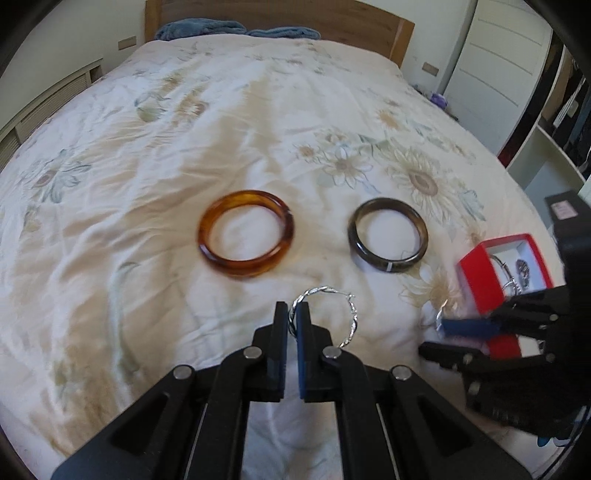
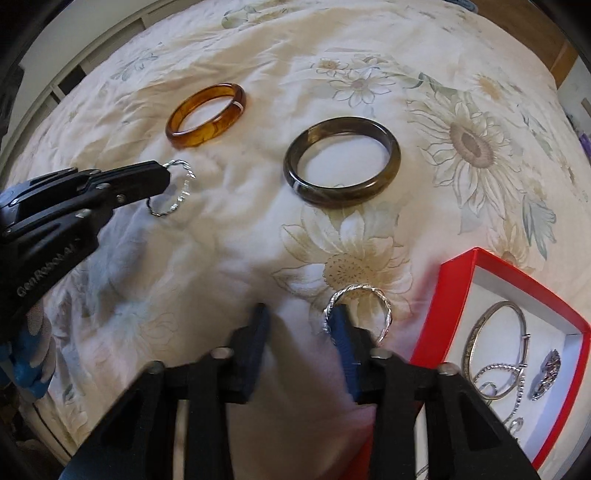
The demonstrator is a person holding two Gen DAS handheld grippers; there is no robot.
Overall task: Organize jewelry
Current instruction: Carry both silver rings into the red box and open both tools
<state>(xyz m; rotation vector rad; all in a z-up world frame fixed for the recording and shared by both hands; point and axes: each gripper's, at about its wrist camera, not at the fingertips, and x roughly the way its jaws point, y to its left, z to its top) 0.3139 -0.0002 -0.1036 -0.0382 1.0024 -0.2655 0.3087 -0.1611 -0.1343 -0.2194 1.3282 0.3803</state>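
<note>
My left gripper (image 1: pixel 293 308) is shut on the rim of a twisted silver hoop earring (image 1: pixel 349 321) just above the bedspread; the right wrist view shows that gripper (image 2: pixel 166 177) and its hoop (image 2: pixel 184 188) at the left. My right gripper (image 2: pixel 299 328) stands open over the bedspread. A second silver hoop (image 2: pixel 369 290) lies against its right finger, with the hoop's left edge between the jaws and not pinched. Farther back lie an amber bangle (image 1: pixel 246 238) (image 2: pixel 207 114) and a dark brown bangle (image 1: pixel 388 234) (image 2: pixel 341 166). The red box (image 2: pixel 517 275) (image 1: pixel 476 280) holds a silver bangle (image 2: pixel 495 347), hoops and a dark ornament (image 2: pixel 546 373).
Everything lies on a floral cream bedspread (image 1: pixel 184 147) with a wooden headboard (image 1: pixel 332 18) and blue pillows (image 1: pixel 199 29) at the far end. A white door (image 1: pixel 498 74) and shelves (image 1: pixel 546 155) stand to the right. A gloved hand (image 2: pixel 29 354) holds the left gripper.
</note>
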